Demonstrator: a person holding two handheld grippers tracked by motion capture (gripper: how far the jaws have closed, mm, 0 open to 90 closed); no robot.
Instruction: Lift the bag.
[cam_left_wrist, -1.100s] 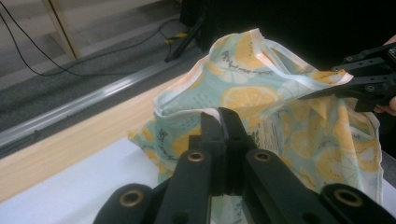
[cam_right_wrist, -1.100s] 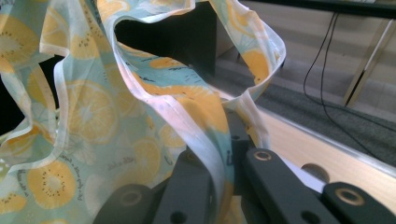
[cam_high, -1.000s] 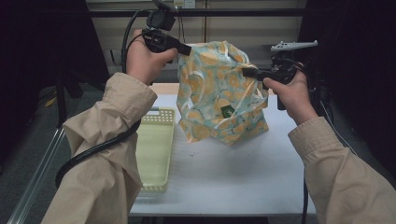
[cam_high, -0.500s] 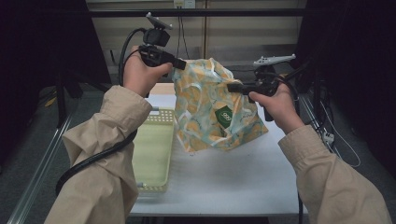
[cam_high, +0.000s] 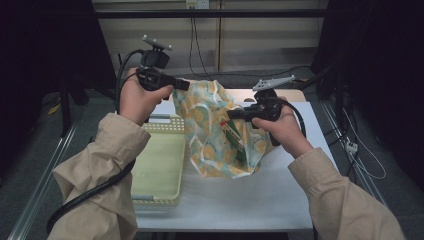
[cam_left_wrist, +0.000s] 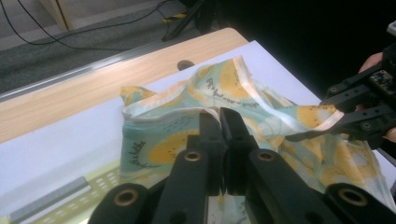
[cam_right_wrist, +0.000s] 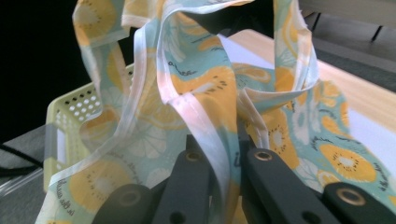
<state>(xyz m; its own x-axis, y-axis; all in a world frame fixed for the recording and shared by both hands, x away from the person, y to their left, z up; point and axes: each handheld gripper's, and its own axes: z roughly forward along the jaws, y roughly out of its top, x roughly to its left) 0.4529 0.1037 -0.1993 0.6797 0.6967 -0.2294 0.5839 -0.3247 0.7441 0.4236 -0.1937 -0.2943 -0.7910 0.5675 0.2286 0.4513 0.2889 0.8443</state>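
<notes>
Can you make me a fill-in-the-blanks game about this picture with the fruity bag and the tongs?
1. The patterned bag is held up by ____ tongs at once.
2. The left tongs are ____ on the bag's top edge.
3. The tray beside the bag is pale ____.
4. In the high view, the tray lies to the ____ of the bag.

Missing words: two; shut; yellow; left
</notes>
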